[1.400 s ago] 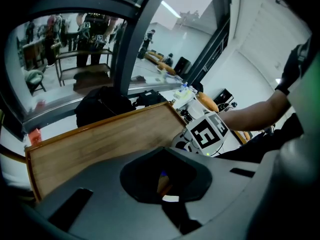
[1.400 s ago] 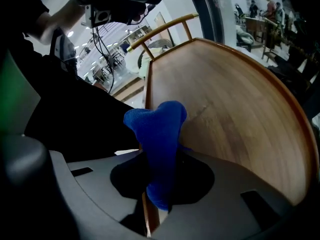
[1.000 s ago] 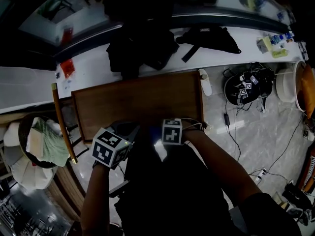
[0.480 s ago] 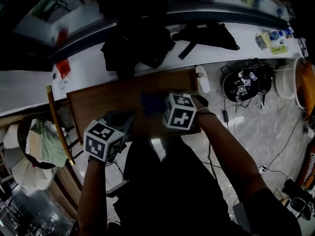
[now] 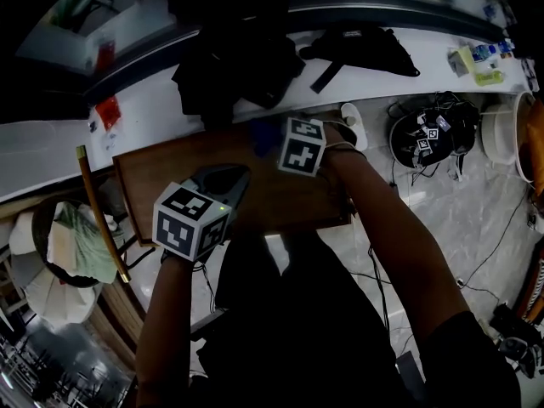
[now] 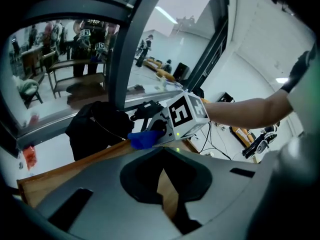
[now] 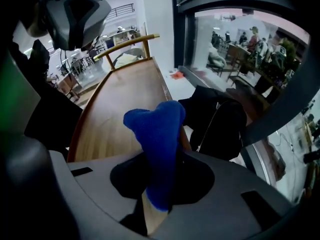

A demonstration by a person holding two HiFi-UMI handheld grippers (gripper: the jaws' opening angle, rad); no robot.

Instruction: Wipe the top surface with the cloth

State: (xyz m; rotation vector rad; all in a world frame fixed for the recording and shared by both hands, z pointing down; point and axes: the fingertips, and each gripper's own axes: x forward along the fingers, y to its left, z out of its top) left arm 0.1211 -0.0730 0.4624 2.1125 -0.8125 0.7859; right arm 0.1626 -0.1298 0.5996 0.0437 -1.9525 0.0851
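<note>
Dim room with a pale marble floor (image 5: 442, 219), taken first from the head view. Shows a brown wooden bench (image 5: 170, 177) below a white ledge (image 5: 51, 147) carrying a black bag (image 5: 238, 66). Over the bench's near left part, the left gripper (image 5: 229, 181), pointing away from the person. At the far edge, toward the right end, the right gripper (image 5: 276, 138) with a blue cloth (image 5: 260, 136) at its tip. Left of the bench, a wooden chair rail (image 5: 98, 211); right of it, on the floor, a black helmet (image 5: 421, 143). Next, the left gripper view. Shows the left gripper (image 6: 165, 184) with jaws a narrow gap apart, only bench (image 6: 75, 166) wood between them, nothing held. Ahead, the right gripper (image 6: 156, 133) pressing the cloth (image 6: 142, 140) down at the bench's far edge, black bag (image 6: 100, 126) just behind; contact with the wood not clear. Lastly, the right gripper view. Shows the right gripper (image 7: 160, 199) with jaws clamped on the cloth (image 7: 157, 144), loose end standing up out of them above the bench (image 7: 125, 99). Beyond, the chair rail (image 7: 127, 44) at the bench's end, the left gripper (image 7: 75, 34) high at the left, the black bag (image 7: 220, 124) to the right.
</note>
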